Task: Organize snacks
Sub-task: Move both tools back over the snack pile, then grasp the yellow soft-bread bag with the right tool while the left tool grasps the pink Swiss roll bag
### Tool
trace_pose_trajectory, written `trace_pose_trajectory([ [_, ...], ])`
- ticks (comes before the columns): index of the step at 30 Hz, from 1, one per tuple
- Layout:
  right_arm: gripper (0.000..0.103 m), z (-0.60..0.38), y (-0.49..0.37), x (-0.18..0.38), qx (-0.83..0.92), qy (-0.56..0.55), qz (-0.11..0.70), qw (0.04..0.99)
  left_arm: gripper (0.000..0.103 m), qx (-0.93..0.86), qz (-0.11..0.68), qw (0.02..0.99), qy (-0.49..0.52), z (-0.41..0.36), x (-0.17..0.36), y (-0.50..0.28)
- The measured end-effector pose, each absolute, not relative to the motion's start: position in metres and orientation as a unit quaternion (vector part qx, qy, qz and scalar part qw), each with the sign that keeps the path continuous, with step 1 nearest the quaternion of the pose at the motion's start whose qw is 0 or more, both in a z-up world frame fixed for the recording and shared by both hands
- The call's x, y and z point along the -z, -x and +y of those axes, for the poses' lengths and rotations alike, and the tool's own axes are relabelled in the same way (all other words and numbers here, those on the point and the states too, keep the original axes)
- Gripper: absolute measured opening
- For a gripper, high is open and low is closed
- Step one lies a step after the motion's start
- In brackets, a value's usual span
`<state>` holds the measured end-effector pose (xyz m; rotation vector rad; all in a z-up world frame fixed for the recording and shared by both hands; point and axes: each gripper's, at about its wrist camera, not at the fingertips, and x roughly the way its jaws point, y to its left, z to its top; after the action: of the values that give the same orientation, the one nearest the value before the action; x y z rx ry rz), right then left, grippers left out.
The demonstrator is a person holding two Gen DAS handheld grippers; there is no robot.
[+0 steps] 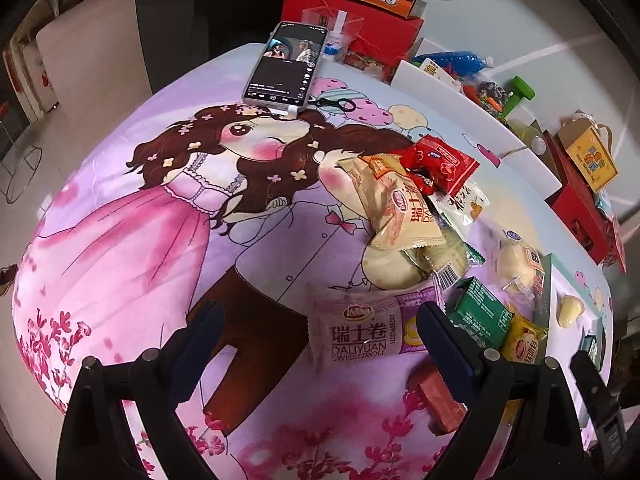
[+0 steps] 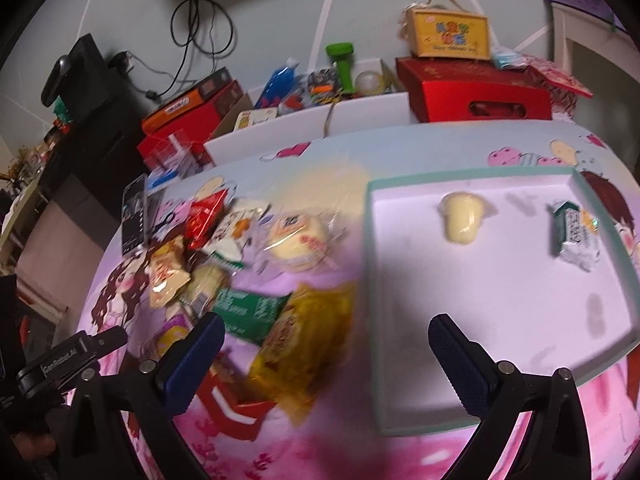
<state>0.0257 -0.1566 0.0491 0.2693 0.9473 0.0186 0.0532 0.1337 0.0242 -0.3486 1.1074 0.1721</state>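
Both empty, the left hand-held gripper (image 1: 320, 328) gapes wide over a Swiss roll (image 1: 360, 330) on the tabletop (image 1: 120, 260), likely the next pick, calling for a carry to the tray (image 2: 500, 312) at three o'clock, where the right hand-held gripper (image 2: 324, 340) spreads wide.

Snack pile (image 1: 424, 208) crowds cloth's right side, tray (image 2: 500, 280) mostly bare w/ 2 items, left cloth (image 1: 140, 240) open
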Motion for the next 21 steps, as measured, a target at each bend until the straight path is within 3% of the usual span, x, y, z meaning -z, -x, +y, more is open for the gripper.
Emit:
trace_pose_trajectory([
  [4,0.102,-0.143,-0.027,-0.042,-0.019,-0.119,0.465,0.877,0.097,-0.056,0.531,0.829,0.165,0.121,-0.019,-0.059],
  [8,0.092,-0.132,-0.031,-0.034,-0.031,-0.11,0.475,0.872,0.097,-0.035,0.55,0.818,0.163,0.106,-0.007,-0.07],
  [21,0.075,-0.112,-0.039,-0.011,-0.051,-0.078,0.5,0.861,0.097,-0.034,0.586,0.796,0.146,0.089,0.017,-0.09],
])
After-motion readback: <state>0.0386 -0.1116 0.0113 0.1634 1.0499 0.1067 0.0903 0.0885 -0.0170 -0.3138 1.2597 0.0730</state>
